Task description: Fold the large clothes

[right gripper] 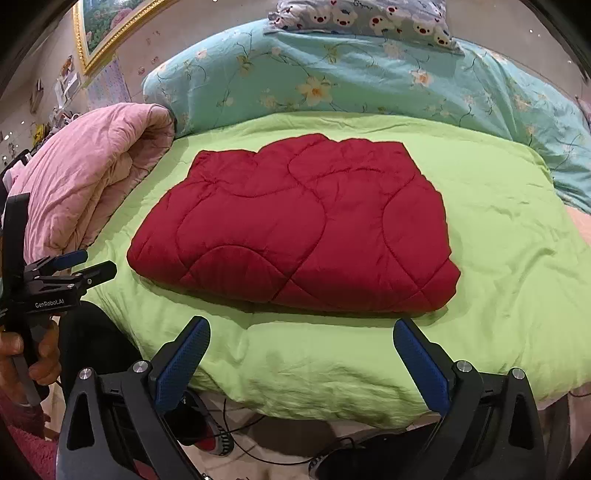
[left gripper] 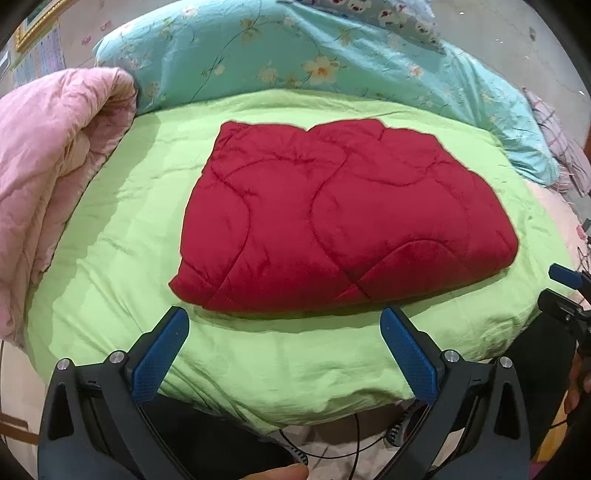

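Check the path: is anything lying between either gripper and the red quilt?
Nothing visible. Only bare green sheet separates the open left gripper and open right gripper from the red quilt.

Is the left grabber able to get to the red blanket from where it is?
Probably yes. The left gripper is open, and only bare green sheet lies between it and the red blanket's near edge.

So the folded quilt (left gripper: pixel 343 225) sits in the middle of the bed sheet (left gripper: pixel 122 236), right in front of both my grippers. A rolled comforter (left gripper: pixel 51 166) lies to its left, a big floral duvet (left gripper: pixel 295 55) runs behind it, with a cartoon pillow (right gripper: pixel 369 18) on top. My left gripper (left gripper: pixel 284 325) and right gripper (right gripper: pixel 301 332) hang over the near edge.
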Tool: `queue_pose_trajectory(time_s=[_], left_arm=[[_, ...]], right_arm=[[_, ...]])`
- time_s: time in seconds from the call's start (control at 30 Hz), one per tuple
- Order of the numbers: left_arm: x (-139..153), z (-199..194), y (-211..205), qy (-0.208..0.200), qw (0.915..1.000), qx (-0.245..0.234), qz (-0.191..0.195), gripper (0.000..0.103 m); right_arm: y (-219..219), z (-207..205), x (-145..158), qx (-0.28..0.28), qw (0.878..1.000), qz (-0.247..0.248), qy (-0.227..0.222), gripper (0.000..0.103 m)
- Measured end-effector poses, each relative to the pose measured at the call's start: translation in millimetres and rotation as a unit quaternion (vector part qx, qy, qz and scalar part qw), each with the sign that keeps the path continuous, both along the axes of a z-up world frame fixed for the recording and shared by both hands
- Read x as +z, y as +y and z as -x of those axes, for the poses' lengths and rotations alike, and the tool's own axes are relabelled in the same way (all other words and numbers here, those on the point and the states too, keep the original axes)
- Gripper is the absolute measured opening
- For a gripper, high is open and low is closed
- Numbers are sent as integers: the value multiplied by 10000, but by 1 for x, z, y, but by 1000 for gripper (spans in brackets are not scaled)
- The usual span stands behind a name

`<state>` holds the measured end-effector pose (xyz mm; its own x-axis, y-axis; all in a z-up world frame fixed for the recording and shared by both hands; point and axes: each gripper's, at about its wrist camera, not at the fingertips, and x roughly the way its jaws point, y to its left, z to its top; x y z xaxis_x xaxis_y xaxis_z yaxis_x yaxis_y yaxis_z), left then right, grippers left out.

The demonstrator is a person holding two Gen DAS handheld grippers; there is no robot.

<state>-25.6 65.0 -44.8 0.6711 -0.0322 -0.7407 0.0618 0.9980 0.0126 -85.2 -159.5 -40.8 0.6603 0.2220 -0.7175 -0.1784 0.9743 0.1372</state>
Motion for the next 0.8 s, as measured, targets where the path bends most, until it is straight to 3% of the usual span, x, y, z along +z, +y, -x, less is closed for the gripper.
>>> queue_pose_trajectory(time_s=[0.33, 0.8], left_arm=[[-20, -17, -8, 178, 9995, 58, -247, 103], [0, -42, -18, -15, 9993, 8, -367, 103]], right_arm=[[4, -24, -37, 4, 9988, -173, 453, 100], [9, -58, -27, 39, 9992, -82, 399, 100]])
